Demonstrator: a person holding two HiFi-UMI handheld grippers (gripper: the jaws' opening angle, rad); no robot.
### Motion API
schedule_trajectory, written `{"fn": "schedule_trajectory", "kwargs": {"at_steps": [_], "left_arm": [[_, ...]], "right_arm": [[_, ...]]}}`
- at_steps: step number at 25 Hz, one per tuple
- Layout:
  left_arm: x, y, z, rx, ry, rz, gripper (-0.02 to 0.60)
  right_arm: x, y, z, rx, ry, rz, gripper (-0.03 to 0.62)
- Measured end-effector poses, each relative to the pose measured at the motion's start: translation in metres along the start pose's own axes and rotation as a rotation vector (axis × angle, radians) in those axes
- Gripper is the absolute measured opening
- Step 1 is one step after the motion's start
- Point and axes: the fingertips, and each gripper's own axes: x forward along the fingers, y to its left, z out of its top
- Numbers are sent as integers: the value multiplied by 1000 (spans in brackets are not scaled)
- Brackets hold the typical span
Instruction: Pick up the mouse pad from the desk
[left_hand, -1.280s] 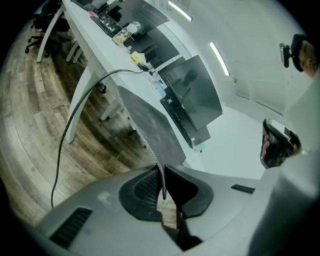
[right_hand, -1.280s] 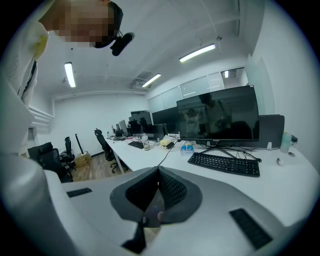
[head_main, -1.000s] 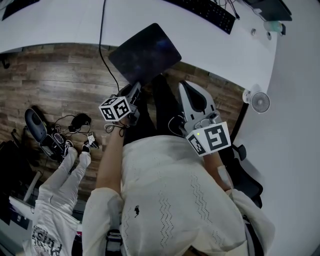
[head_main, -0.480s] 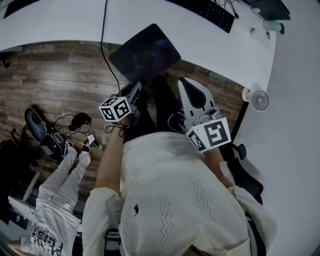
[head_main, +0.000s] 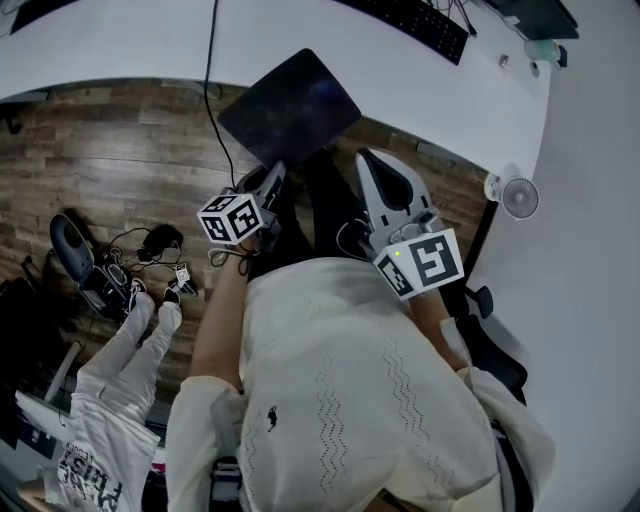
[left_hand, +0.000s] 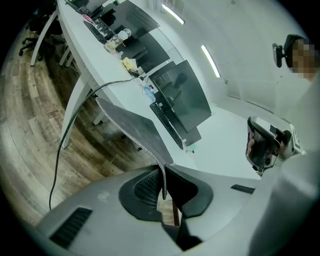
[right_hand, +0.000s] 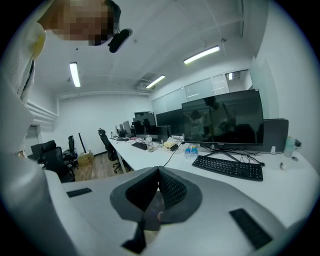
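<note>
Left hand-held gripper (head_main: 272, 180) pinching thin dark rectangular mouse pad (head_main: 290, 105)
Pad's corner clamped between its jaws; right hand-held gripper (head_main: 365, 162) closed, empty

The white curved desk (head_main: 120, 45) carries a black flat keyboard (head_main: 405, 22) toward its right end, a pale green bottle (head_main: 545, 50) near that corner; a thin black cable (head_main: 208, 50) crosses its top down to the brown wood-plank floor (head_main: 90, 170); black tangled cords (head_main: 150, 243) lie there.
</note>
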Motion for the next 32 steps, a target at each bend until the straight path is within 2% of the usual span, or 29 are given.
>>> {"fn": "schedule_trajectory", "kwargs": {"at_steps": [13, 32], "left_arm": [[-14, -19, 7, 34, -13, -22, 23], [-19, -60, 34, 70, -80, -85, 23]], "right_arm": [[0, -3, 7, 22, -24, -6, 2], [-10, -10, 7, 31, -42, -24, 2]]}}
